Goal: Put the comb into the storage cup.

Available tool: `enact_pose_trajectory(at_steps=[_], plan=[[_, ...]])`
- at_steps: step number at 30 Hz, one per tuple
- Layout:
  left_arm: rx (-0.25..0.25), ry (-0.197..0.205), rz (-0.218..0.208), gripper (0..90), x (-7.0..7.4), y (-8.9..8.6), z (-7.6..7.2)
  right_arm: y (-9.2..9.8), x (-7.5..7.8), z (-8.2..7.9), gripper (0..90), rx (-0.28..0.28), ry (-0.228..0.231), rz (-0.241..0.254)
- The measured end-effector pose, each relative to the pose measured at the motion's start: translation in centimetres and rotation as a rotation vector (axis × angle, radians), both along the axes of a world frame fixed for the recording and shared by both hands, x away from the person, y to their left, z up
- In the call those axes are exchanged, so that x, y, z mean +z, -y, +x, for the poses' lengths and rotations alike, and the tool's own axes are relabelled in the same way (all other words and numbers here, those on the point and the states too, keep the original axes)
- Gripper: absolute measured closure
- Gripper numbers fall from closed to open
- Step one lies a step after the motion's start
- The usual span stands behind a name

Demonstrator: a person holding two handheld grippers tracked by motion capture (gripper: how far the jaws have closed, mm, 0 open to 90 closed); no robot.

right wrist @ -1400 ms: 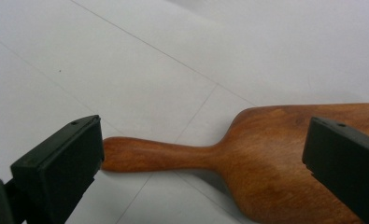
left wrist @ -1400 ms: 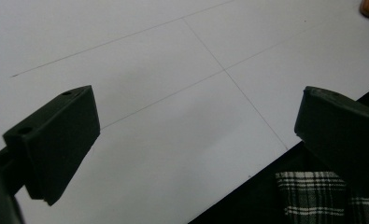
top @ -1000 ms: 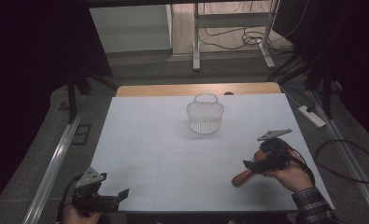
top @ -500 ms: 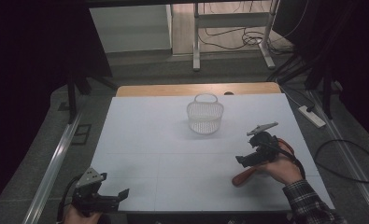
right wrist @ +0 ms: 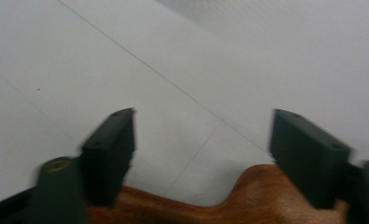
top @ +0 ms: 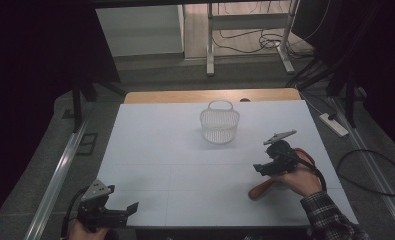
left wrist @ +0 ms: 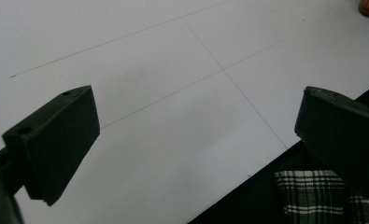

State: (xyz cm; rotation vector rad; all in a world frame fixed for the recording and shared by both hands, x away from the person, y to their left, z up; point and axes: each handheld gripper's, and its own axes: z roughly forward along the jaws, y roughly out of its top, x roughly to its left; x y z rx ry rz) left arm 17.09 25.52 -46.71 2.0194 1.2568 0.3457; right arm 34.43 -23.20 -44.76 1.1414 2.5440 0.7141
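White table sheet [top: 185, 165] ruled with faint thin lines into large rectangles, laid over a wooden tabletop [top: 185, 96] whose bare strip shows along the far edge. Beyond it, grey floor, metal stand legs [top: 210, 45] and tangled cables [top: 255, 40]; dark curtains [top: 35, 45] to either side; a white power strip [top: 333, 124] on the floor at the right. White wire basket [top: 219, 122] with a hoop handle, upright near the far middle of the sheet.

Right gripper [right wrist: 201, 140] low over the right part of the sheet, jaws just closing in, still apart and straddling a brown wooden piece [right wrist: 247, 198]; pads not seen pressing on it. Same brown wooden piece [top: 261, 188] lying on the sheet under the right hand [top: 297, 177], well apart from the basket.

Left gripper [top: 117, 212] at the near left corner, jaws wide apart with nothing between, only ruled sheet ahead; plaid sleeve [left wrist: 313, 196] at the lower right of the left gripper view
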Motion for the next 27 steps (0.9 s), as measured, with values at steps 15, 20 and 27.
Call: enact_pose_trajectory(at_steps=[15,20,27], plan=[[-0.003,0.001,0.006,1.1,0.0,0.1,0.0,0.1,-0.4,0.1,89.4,0.066,-0.042,-0.025],[-0.005,0.001,0.006,1.2,0.0,0.1,0.0,0.4,-1.2,0.2,89.4,0.06,-0.06,-0.043],[-0.003,0.001,0.012,1.4,0.0,0.1,0.0,0.9,-2.0,0.3,89.4,0.044,-0.074,-0.044]])
